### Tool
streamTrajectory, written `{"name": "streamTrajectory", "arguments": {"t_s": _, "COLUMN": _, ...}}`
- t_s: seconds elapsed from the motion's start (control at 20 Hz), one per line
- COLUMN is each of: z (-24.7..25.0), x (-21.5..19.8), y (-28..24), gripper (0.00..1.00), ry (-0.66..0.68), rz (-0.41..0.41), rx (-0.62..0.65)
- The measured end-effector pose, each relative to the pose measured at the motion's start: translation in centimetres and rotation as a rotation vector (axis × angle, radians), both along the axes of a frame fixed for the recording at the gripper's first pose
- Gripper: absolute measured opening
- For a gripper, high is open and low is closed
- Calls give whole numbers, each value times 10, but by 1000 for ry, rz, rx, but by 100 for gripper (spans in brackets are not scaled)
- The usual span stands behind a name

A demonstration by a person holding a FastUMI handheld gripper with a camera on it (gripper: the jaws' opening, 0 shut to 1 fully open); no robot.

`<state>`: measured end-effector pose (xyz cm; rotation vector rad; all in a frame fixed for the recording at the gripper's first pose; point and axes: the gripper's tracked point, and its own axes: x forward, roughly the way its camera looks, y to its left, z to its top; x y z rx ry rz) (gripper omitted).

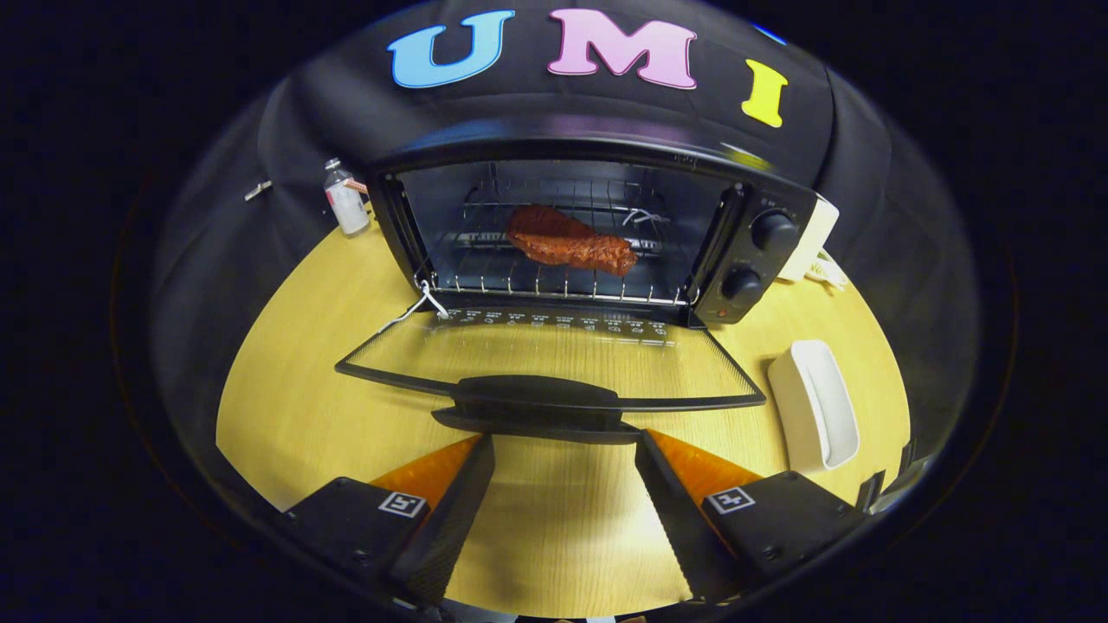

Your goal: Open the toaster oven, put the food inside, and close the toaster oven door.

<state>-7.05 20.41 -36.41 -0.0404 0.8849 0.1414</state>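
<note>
The tongs are spread wide with nothing between them, tips just short of the handle on the dropped-open toaster oven door. Beyond it, the food sits on the rack inside the toaster oven. Right on the bench there's a white tray, its contents hard to see. Far left stands a small bottle, partly behind the oven.
</note>
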Motion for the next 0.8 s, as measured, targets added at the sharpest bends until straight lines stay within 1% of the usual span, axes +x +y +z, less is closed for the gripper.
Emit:
{"name": "streamTrajectory", "arguments": {"t_s": 0.2, "z": 23, "x": 2, "y": -2, "gripper": 100, "ry": -37, "rz": -15, "rx": 45}}
{"name": "streamTrajectory", "arguments": {"t_s": 0.4, "z": 47, "x": 13, "y": -2, "gripper": 100, "ry": -88, "rz": -4, "rx": 56}}
{"name": "streamTrajectory", "arguments": {"t_s": 0.6, "z": 72, "x": 35, "y": -1, "gripper": 100, "ry": -150, "rz": -12, "rx": 76}}
{"name": "streamTrajectory", "arguments": {"t_s": 0.8, "z": 96, "x": 66, "y": -1, "gripper": 100, "ry": -214, "rz": -5, "rx": 59}}
